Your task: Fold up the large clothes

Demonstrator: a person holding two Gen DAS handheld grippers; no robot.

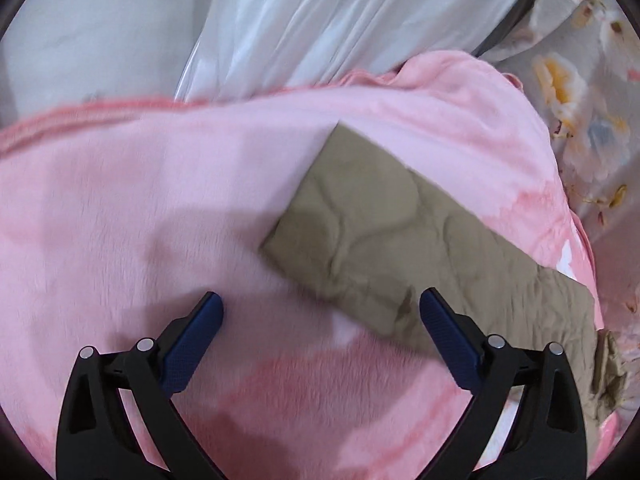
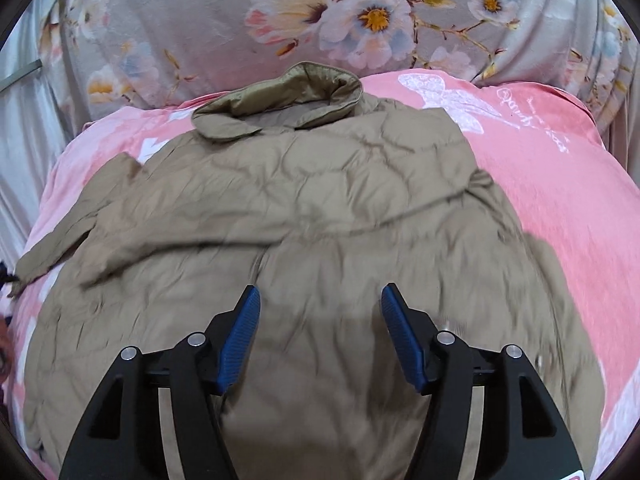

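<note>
**Inspector:** Fingers on the right gripper [image 2: 320, 300] stood apart above the back of the khaki quilted jacket [image 2: 304, 216], with nothing pinched between the blue pads [image 2: 240, 340]. On the left gripper [image 1: 320, 304] the fingers were spread wide over the pink blanket [image 1: 120, 208], also empty, with one jacket sleeve [image 1: 360, 232] just beside the right-hand pad.

**Clerk:** And where did the jacket lie?

**Inspector:** Spread flat on the pink blanket, collar [image 2: 288, 92] at the far end, toward the floral bedding [image 2: 360, 12]. One sleeve ran out straight across the blanket in the left view; the other appeared folded in across the body, though blur made that uncertain.

**Clerk:** How would you judge its handling?

**Inspector:** Soft, padded and light for its bulk. The shell showed a slight sheen, so I judged it somewhat slippery; a shallow pinch could slide off. The quilting would resist a sharp crease and tend to spring back.

**Clerk:** Where would you take hold?

**Inspector:** At the cuff end of the outstretched sleeve for the left, gathering shell and filling together, not surface fabric alone. For the right, a hem or seam edge, where the layers are stitched and firmer.

**Clerk:** Surroundings?

**Inspector:** White sheeting [image 1: 300, 20] hung beyond the blanket's far edge.
</note>
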